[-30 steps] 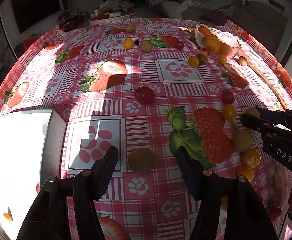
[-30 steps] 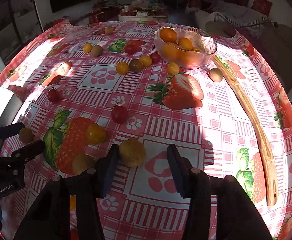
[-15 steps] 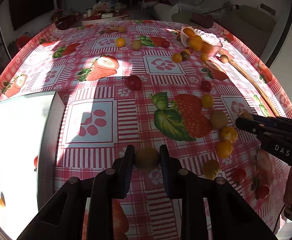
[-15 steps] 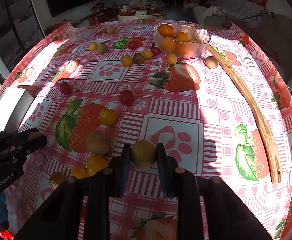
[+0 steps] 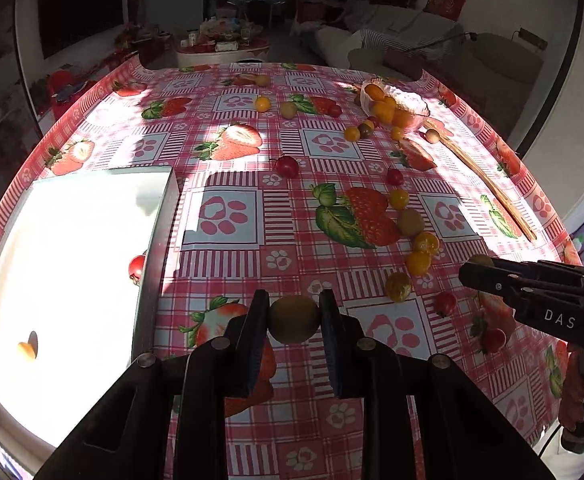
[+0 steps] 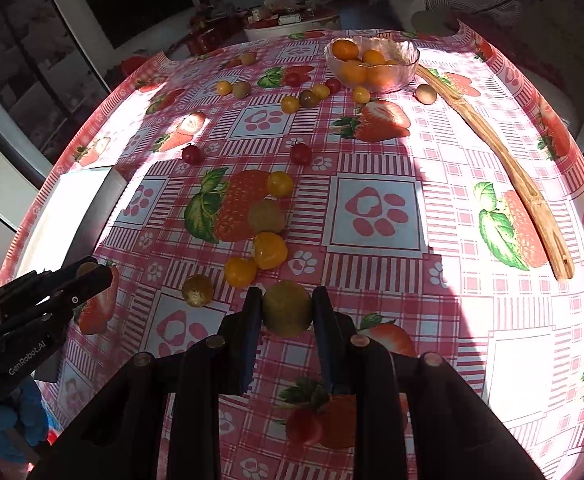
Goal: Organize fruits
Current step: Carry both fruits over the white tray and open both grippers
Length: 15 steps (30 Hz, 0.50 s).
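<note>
Grippers both hold fruit. The left gripper (image 5: 294,316) is clamped on a brownish-green fruit (image 5: 294,319), lifted above the tablecloth (image 5: 227,264) just right of the white tray (image 5: 67,264), which holds a red tomato (image 5: 136,267). The right gripper (image 6: 286,310) is clamped on a yellow-green fruit (image 6: 287,309), near 3 loose yellow tomatoes. The glass bowl (image 6: 372,65) of orange fruit stands at the far edge.

Left gripper (image 5: 294,316) clamps a round olive-brown fruit (image 5: 294,319) above the pink strawberry-print tablecloth (image 5: 227,152). White rectangular tray (image 5: 71,272) sits to its left, holding a red cherry tomato (image 5: 136,267). Right gripper (image 5: 476,270) grips another small fruit, and the clear glass bowl of orange fruits (image 5: 396,106) sits far across.
</note>
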### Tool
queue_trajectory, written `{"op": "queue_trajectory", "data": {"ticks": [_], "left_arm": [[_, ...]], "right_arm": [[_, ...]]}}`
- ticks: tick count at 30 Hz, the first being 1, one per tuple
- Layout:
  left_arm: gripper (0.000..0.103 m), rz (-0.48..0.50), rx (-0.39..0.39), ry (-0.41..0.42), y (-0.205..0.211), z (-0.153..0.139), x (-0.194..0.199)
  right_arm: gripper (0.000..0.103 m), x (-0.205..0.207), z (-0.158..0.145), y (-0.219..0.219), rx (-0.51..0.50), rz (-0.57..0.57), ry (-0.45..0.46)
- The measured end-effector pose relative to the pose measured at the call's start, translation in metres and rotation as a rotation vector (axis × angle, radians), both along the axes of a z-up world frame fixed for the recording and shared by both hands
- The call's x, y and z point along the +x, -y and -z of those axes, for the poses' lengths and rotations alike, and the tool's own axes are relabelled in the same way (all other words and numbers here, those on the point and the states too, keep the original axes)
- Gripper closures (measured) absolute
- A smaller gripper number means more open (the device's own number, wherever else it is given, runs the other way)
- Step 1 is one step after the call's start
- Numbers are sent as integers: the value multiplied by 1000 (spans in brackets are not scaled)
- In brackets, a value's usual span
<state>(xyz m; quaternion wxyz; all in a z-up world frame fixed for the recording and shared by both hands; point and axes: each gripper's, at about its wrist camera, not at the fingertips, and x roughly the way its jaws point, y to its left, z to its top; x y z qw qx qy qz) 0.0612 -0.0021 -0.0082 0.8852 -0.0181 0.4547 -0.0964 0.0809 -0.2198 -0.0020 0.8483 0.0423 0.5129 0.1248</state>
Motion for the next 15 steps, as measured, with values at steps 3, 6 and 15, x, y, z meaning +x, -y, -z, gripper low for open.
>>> {"op": "queue_trajectory", "data": {"ticks": [3,6,15], "left_arm": [[76,-22,-4,12,-13,-5,-9],[76,-48,-1,19,-28,-8,-17],[76,-163,11,18,-85,-7,-36]], "right_arm": [[75,-5,-4,-14,1,-27,3],[75,-7,-9,-30,3,-53,7],[75,-12,-20,-83,18,-142,6]]}}
